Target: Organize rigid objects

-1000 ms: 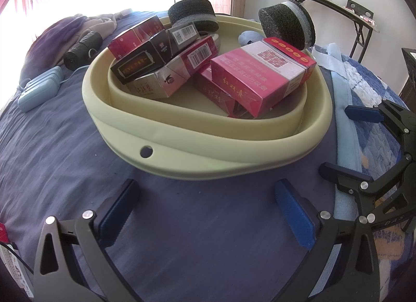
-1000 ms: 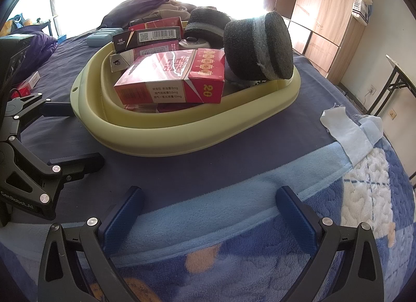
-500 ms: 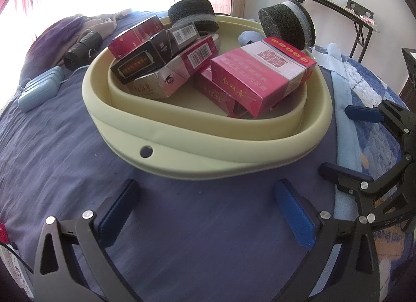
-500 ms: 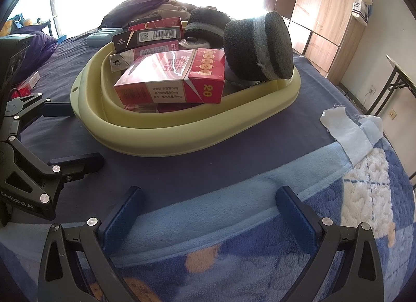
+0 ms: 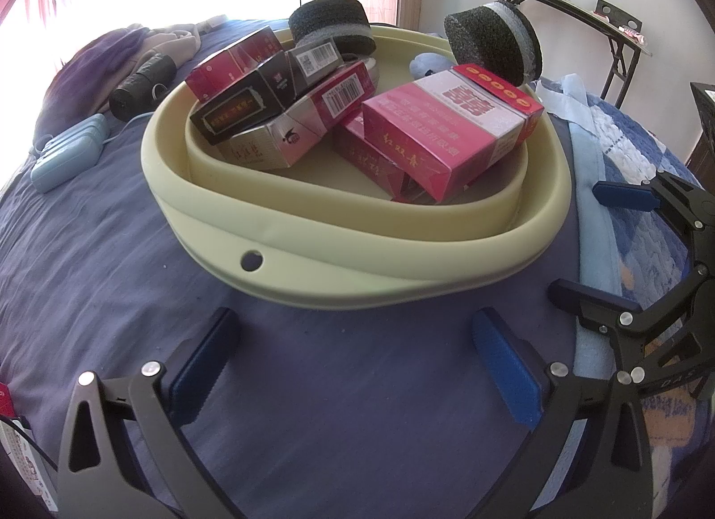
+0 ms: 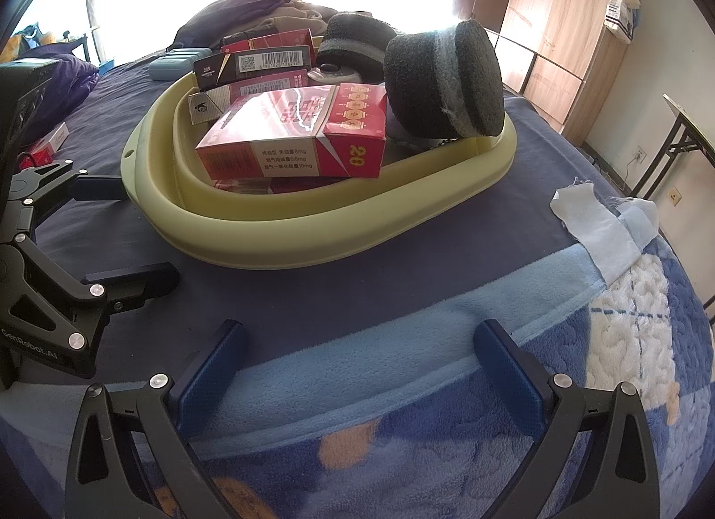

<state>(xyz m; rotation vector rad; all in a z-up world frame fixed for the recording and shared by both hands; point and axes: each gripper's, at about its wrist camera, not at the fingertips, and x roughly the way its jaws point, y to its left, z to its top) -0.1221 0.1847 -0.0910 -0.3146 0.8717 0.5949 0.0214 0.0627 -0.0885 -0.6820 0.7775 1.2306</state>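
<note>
Nothing is seen to have changed over the last 1.0 s: both views match the earlier ones, with no box shifted and neither gripper displaced.

Left gripper [image 5: 353, 340]: fingers spread wide, nothing held between them, parked low over the dark blue bedsheet [image 5: 111, 251] just short of the basin. Right gripper [image 6: 357, 353]: fingers likewise spread and empty, resting over the light blue blanket [image 6: 402, 340].

The pale green basin [image 5: 357, 260] sits on the bed between the 2 grippers. Inside it, the large red box [image 5: 447, 135] lies tilted on top of another red box; a black box [image 5: 241, 112] and a silver-and-red box [image 5: 290, 135] are stacked at the far left. 2 dark foam discs [image 6: 447, 81] are propped at the far rim.

A small red-and-white box [image 6: 49, 144] is noted on the sheet outside the basin, well apart.

The stillness is judged a pause; sorting looks largely done, unless the stray box is to be collected.
</note>
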